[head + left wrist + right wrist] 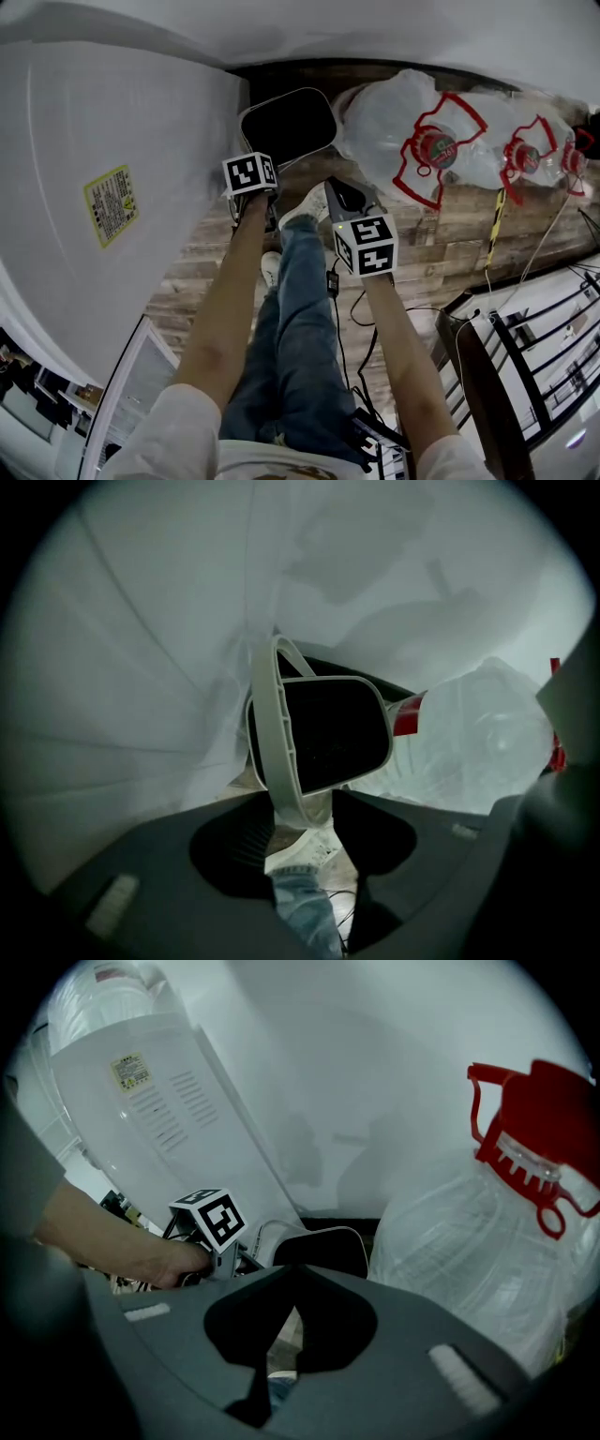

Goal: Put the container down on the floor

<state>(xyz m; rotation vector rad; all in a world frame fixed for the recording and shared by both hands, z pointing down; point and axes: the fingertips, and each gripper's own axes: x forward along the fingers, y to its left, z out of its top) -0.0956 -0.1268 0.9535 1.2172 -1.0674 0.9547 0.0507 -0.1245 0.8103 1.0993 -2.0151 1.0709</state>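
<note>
Your jeans and both bare forearms fill the bottom of the head view, with a pale shoe on the wooden floor beyond them. Your left gripper reaches to the near left corner of the container, a rounded rectangular tub with a white rim and a dark inside. It sits low between the white appliance on your left and the clear water bottles with red caps on your right. Your right gripper hangs over the floor just beside the shoe, apart from the container.

From the left gripper view, your left gripper is clamped on the container: the white rim runs down between the jaws. The tub is tipped so its dark opening faces you. One bottle lies just behind it at right. Whether its base touches the floor, you cannot tell.

From the right gripper view, your right gripper has its jaws drawn nearly together, with nothing between them. Past them you see your left hand on the left gripper, the container against the foot of the appliance, and a bottle close at right.
</note>
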